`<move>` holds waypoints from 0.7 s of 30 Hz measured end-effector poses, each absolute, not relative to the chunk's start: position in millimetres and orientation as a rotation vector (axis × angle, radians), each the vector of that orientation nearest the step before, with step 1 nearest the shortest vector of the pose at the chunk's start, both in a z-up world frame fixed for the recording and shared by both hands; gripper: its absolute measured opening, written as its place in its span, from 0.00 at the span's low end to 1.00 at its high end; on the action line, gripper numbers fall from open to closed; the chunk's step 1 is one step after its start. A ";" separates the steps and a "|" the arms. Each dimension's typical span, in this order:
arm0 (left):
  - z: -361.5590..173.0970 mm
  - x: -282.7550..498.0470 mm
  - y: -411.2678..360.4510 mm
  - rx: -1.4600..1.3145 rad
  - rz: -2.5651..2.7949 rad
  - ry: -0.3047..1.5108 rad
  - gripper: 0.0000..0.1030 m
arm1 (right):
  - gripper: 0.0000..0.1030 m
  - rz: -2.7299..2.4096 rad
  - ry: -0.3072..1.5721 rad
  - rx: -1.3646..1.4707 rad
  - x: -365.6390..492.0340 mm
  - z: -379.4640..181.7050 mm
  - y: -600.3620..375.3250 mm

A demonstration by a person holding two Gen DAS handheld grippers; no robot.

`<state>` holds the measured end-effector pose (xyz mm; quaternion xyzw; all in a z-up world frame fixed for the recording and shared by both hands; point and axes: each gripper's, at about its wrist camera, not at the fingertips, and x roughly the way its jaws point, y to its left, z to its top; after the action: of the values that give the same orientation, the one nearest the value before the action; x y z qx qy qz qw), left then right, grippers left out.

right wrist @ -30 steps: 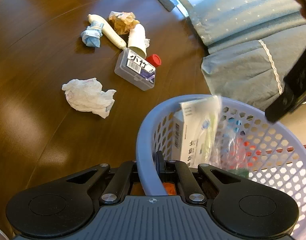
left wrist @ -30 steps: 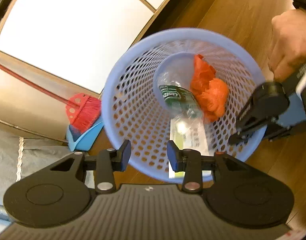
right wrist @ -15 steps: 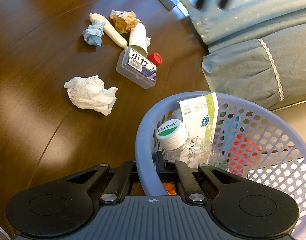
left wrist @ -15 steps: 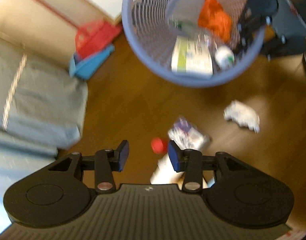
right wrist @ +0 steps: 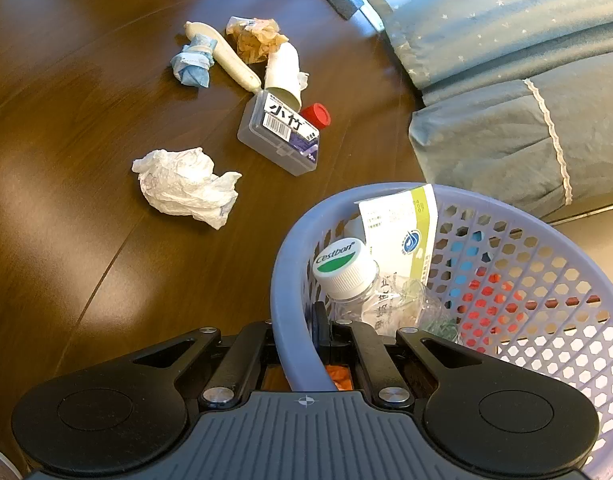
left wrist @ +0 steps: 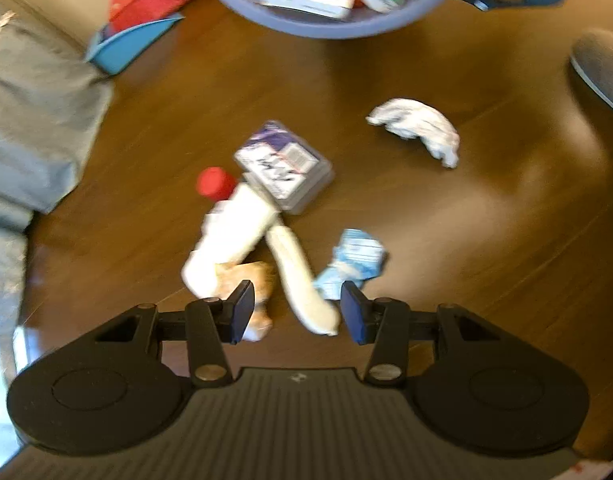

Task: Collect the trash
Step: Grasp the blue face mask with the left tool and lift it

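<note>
The lavender mesh basket [right wrist: 506, 280] sits at the near right of the right wrist view, on the dark wooden floor [right wrist: 86, 240]. The right gripper [right wrist: 306, 336] has its fingers together, clamped on the basket's near rim. Inside the basket lie a clear plastic bottle [right wrist: 370, 300] with a white and green cap, a white and green carton [right wrist: 402, 232] leaning on the far wall, and something orange [right wrist: 338, 376] low by the rim.

The loose trash lies on the floor to the far left of the basket. Nearest is a crumpled white tissue [right wrist: 186, 184]. Beyond it sits a clear plastic box [right wrist: 282, 136] with a barcode label, and a red cap [right wrist: 316, 115] just beside its right end. A white paper cup [right wrist: 282, 74] lies on its side touching the box's far end. A long cream tube [right wrist: 226, 58], a crumpled tan wrapper [right wrist: 256, 38] and a blue and white wad [right wrist: 192, 66] cluster farther off.

In the blurred left wrist view, the left gripper [left wrist: 296, 312] hangs above that cluster, its fingers apart and just having been opening, gripping nothing. The tube's end [left wrist: 314, 312] and the tan wrapper [left wrist: 258, 300] show between the fingers, below them.

A grey-blue bedcover [right wrist: 506, 80] fills the far right. A red brush and blue dustpan [left wrist: 138, 20] stand beside the basket.
</note>
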<state>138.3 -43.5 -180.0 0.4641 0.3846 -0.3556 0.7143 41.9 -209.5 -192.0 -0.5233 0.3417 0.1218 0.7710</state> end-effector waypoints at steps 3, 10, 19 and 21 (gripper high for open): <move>-198.1 133.1 -48.9 1.087 -0.856 0.846 0.43 | 0.00 0.266 0.742 -1.139 42.6 -191.6 -209.1; -227.9 136.0 -55.3 1.189 -0.967 0.856 0.43 | 0.00 0.268 0.739 -1.144 44.4 -192.2 -208.7; -235.7 154.5 -60.3 1.169 -1.018 0.918 0.42 | 0.00 0.268 0.740 -1.144 45.1 -192.7 -208.2; -236.4 155.6 -62.0 1.172 -1.028 0.936 0.40 | 0.00 0.267 0.740 -1.139 45.1 -192.3 -208.4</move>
<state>155.6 -62.0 -236.4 0.5085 0.4061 -0.4460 0.6145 45.1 -208.4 -192.3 -0.5252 0.3410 0.1229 0.7699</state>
